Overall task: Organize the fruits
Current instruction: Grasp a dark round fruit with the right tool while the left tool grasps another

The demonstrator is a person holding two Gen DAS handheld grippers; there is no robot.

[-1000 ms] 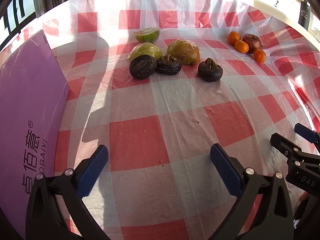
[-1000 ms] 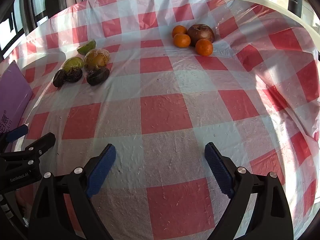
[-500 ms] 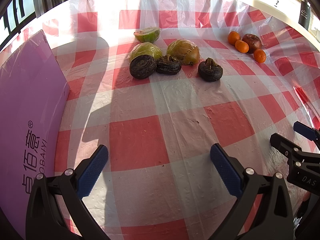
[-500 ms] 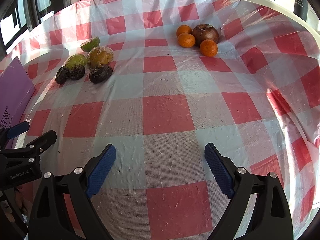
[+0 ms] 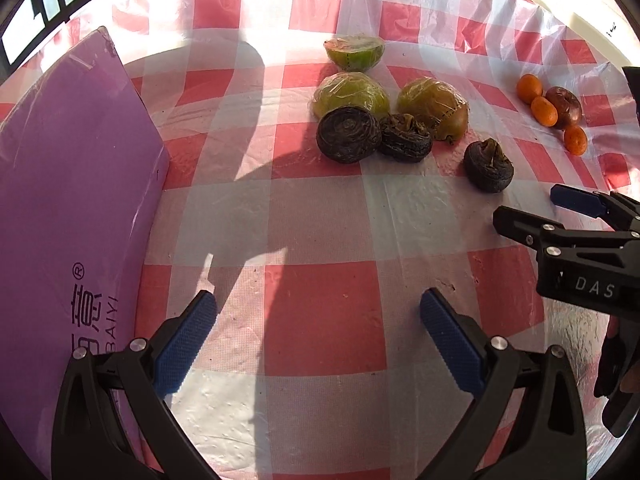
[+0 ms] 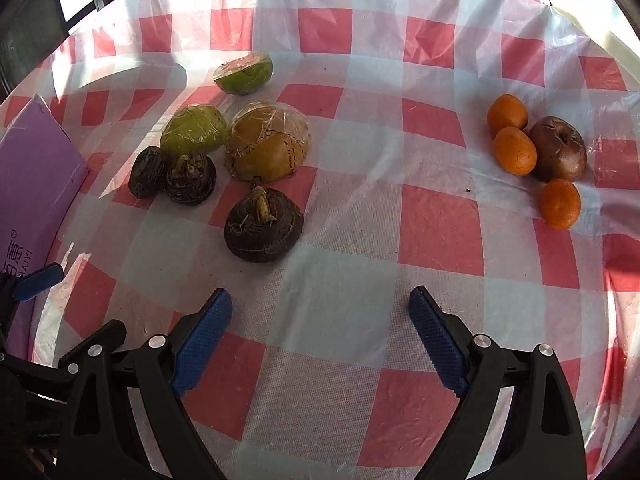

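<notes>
Three dark wrinkled round fruits lie on the checked cloth: one apart (image 6: 262,226) (image 5: 489,165) and two touching (image 6: 190,178) (image 5: 348,134). Behind them sit plastic-wrapped green fruit halves (image 6: 194,130) (image 5: 350,92), a yellowish wrapped one (image 6: 268,144) and a cut half (image 6: 244,74). Three small oranges (image 6: 515,151) (image 5: 544,111) surround a dark red fruit (image 6: 558,148) at the right. My right gripper (image 6: 320,308) is open, just short of the lone dark fruit. My left gripper (image 5: 318,320) is open over bare cloth, farther back from the fruits.
A purple box (image 5: 60,200) (image 6: 32,168) stands along the left side. The red-and-white plastic tablecloth (image 6: 440,220) covers the table, and its far edge curves behind the fruits. The right gripper's body (image 5: 560,232) shows at the left view's right edge.
Both grippers have moved forward towards the fruits, the right one much more, so the lone dark fruit now lies just beyond its fingers. Both stay open.
</notes>
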